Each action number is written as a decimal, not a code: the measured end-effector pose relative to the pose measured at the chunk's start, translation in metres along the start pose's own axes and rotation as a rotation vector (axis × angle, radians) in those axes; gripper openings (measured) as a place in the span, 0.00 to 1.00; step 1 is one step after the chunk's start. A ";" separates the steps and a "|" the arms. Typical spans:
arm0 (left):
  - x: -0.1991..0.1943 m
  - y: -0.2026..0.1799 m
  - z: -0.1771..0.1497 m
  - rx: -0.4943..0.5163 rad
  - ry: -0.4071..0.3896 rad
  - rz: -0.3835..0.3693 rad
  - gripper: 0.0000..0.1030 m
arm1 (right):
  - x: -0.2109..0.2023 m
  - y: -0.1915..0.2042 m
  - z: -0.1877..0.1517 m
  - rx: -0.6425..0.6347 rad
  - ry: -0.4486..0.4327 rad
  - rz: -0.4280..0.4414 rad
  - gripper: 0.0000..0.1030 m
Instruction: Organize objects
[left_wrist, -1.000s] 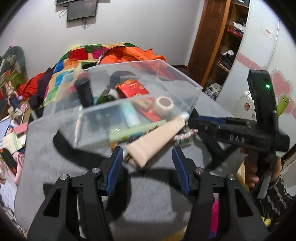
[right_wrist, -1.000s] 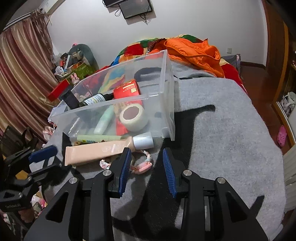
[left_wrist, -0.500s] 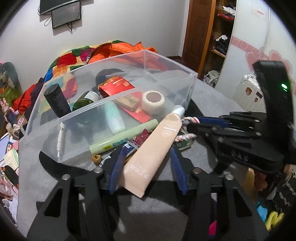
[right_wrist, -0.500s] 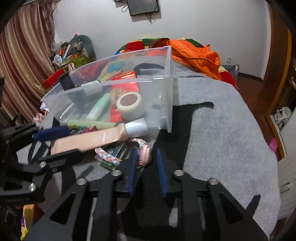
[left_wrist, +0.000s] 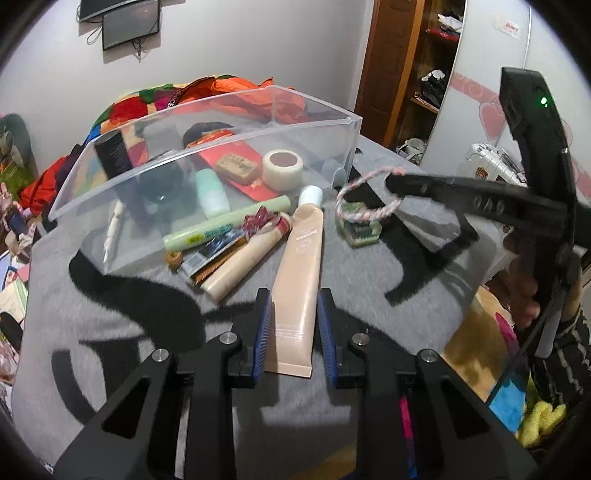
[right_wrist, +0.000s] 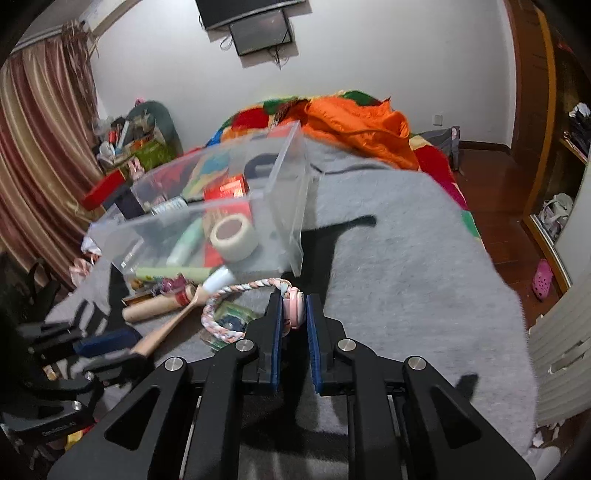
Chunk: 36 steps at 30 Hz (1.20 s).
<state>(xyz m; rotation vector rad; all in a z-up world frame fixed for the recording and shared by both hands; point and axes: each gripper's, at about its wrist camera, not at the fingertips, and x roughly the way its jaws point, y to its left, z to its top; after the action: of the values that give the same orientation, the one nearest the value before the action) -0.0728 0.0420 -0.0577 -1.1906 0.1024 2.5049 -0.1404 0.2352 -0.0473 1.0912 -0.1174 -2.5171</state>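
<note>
Since 1.0 s ago both closed in: left hand-held gripper (left_wrist: 293, 332) pinches tube (left_wrist: 299, 280) on blanket (left_wrist: 122, 321); right hand-held gripper (right_wrist: 293, 314) lifts rope ring (right_wrist: 236, 295); next, both into bin (left_wrist: 207, 147).

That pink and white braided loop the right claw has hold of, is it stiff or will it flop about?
Probably soft: the braided loop looks like twisted cord. It holds a rounded arc hanging from the right claw, so perhaps springy. Likely light, since the small pinch carries it.
</note>
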 end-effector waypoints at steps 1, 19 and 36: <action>-0.002 0.000 -0.002 0.000 0.001 0.001 0.24 | -0.005 0.000 0.001 0.000 -0.012 -0.001 0.11; 0.037 -0.011 0.042 0.049 0.101 -0.053 0.28 | -0.036 -0.004 0.003 0.002 -0.081 0.041 0.11; 0.056 -0.010 0.048 -0.001 0.095 -0.024 0.16 | -0.029 -0.001 0.000 -0.006 -0.060 0.074 0.11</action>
<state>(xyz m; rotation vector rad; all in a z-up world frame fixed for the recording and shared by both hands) -0.1370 0.0784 -0.0688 -1.3032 0.1106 2.4288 -0.1221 0.2471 -0.0276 0.9914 -0.1629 -2.4829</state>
